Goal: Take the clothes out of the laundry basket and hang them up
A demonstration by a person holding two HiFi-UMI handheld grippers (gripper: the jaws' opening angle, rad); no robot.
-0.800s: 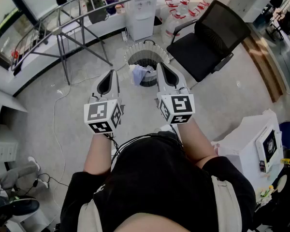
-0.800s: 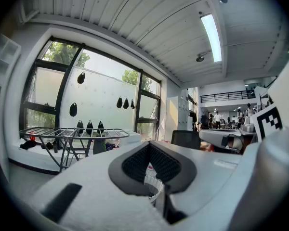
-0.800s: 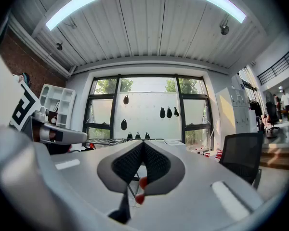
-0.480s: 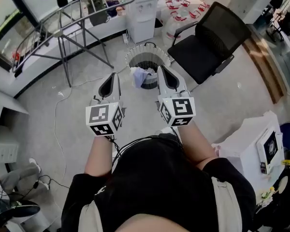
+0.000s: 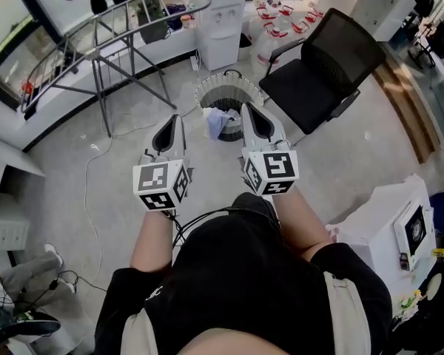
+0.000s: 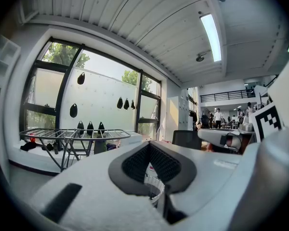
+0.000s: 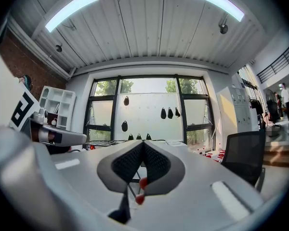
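A white slatted laundry basket [image 5: 207, 89] stands on the floor ahead of me, with a blue and white bundle of clothes [image 5: 219, 122] inside. Behind it at the left is the metal drying rack [image 5: 107, 22], bare of clothes. Both grippers are held level and side by side above the floor, short of the basket. My left gripper [image 5: 172, 119] is shut and holds nothing. My right gripper [image 5: 246, 107] is shut and holds nothing. In the left gripper view the basket's rim [image 6: 156, 186] shows below the closed jaws, with the drying rack [image 6: 72, 134] beyond.
A black office chair [image 5: 322, 61] stands right of the basket. A white water dispenser [image 5: 223, 17] is behind it, with bottles beside. A white machine [image 5: 388, 220] sits at my right. Cables trail on the floor at the left.
Both grippers stay shut and side by side. The view has shifted a little: the basket and the rack now sit slightly lower and further right in the head view.
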